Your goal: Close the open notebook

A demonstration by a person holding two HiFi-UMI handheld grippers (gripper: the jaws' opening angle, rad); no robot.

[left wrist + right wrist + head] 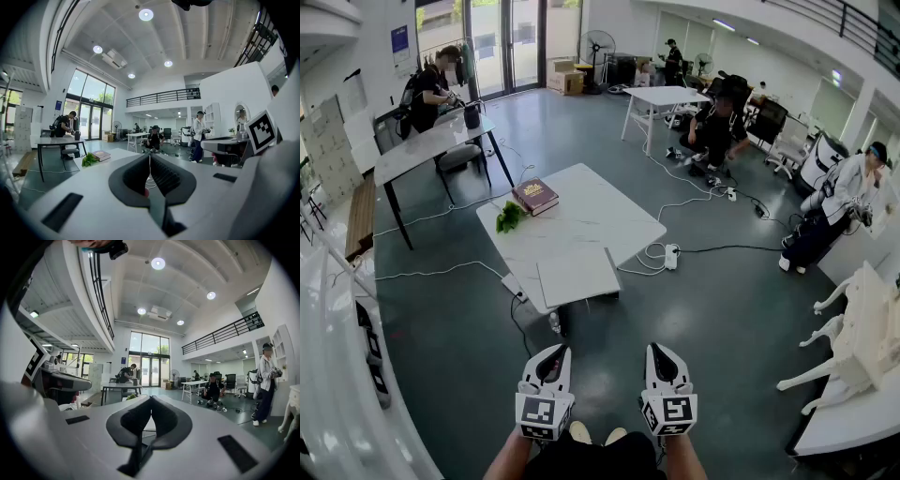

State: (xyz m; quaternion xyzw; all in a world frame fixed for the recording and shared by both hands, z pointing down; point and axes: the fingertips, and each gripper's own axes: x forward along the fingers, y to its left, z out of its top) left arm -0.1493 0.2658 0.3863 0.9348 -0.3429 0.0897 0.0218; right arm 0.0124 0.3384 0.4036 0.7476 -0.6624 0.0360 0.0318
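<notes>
A white marble table (581, 211) stands a few steps ahead on the grey floor. A pale flat notebook (577, 276) lies at its near end; whether it lies open I cannot tell at this distance. A dark red book (534, 195) and a green leafy thing (508, 217) lie at the table's far left; both show in the left gripper view too, the book (101, 155) and the leafy thing (89, 160). My left gripper (554, 352) and right gripper (661, 350) are held low and well short of the table. Both are shut and hold nothing, the left gripper (150, 157) and the right gripper (151, 400) alike.
Cables and a power strip (671, 255) lie on the floor around the table. A long desk (431, 142) with a person stands back left, another white table (666, 97) farther back. White carved furniture (862, 342) stands at the right, a white rail (337, 347) at the left. Several people are about.
</notes>
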